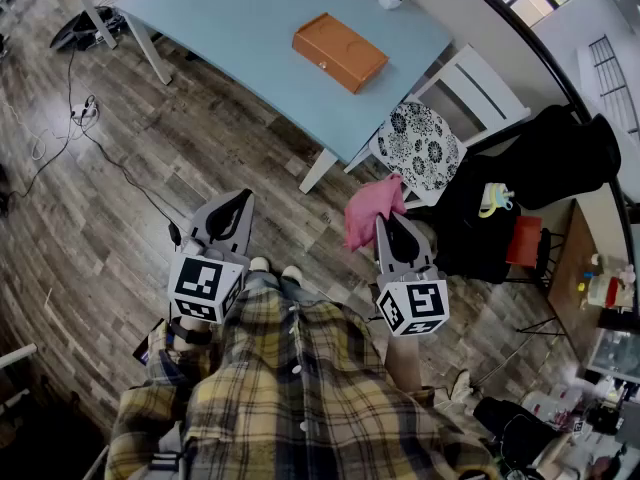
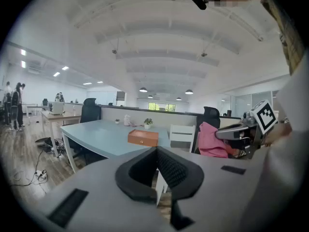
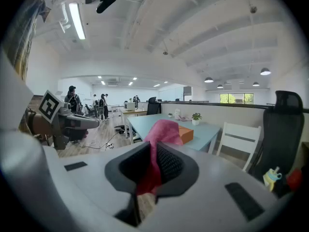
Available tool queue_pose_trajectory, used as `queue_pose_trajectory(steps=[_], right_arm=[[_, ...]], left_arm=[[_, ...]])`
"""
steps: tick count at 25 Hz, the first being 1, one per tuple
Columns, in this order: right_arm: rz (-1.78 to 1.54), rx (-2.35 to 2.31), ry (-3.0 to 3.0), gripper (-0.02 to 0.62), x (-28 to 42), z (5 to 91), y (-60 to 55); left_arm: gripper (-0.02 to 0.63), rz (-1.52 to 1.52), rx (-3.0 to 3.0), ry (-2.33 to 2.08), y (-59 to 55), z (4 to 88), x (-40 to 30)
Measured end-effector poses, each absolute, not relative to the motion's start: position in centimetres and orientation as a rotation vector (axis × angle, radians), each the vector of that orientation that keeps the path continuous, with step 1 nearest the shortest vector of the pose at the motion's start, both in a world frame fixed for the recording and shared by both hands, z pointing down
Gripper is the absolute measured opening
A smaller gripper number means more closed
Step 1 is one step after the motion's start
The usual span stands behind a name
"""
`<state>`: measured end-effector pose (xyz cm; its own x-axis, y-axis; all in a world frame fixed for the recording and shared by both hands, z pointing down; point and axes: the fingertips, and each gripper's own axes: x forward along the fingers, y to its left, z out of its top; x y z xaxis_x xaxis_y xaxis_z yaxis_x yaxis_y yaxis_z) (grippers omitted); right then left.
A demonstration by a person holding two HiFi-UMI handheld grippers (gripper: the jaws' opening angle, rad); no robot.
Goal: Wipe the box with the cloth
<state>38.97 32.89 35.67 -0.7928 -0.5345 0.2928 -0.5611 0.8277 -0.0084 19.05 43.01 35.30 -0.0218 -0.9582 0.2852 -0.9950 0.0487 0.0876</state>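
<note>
Jaws: left gripper (image 2: 157, 153) closed, empty | box (image 1: 340, 51) on desk (image 1: 230, 18) ahead, well apart; rigid, likely light, may slide when wiped | right gripper (image 3: 153, 151) clamped on pink cloth (image 3: 161, 132): soft, limp, light; grip stays bunched.

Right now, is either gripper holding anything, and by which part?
The right gripper pinches the pink cloth by a bunched fold, most of it past the tips. The left gripper is shut, empty.
</note>
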Motion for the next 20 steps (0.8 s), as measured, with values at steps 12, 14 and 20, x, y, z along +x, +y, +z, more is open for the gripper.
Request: queue_pose_trajectory(steps=[12,14,20], right_arm=[[0.181,0.757,-2.816,0.044,40.5,35.3,32.5],[0.186,0.728,-2.826,0.044,40.3,35.5,32.9],[0.197,0.653,-2.830,0.044,38.5,35.9,33.5]], left_arm=[[0.064,0.172,1.889,-2.132,44.0,35.3,21.0],[0.089,0.166,1.879,-2.135,44.4,35.3,21.3],[0.165,0.100,1.865,-2.133,44.6,35.1,20.3]])
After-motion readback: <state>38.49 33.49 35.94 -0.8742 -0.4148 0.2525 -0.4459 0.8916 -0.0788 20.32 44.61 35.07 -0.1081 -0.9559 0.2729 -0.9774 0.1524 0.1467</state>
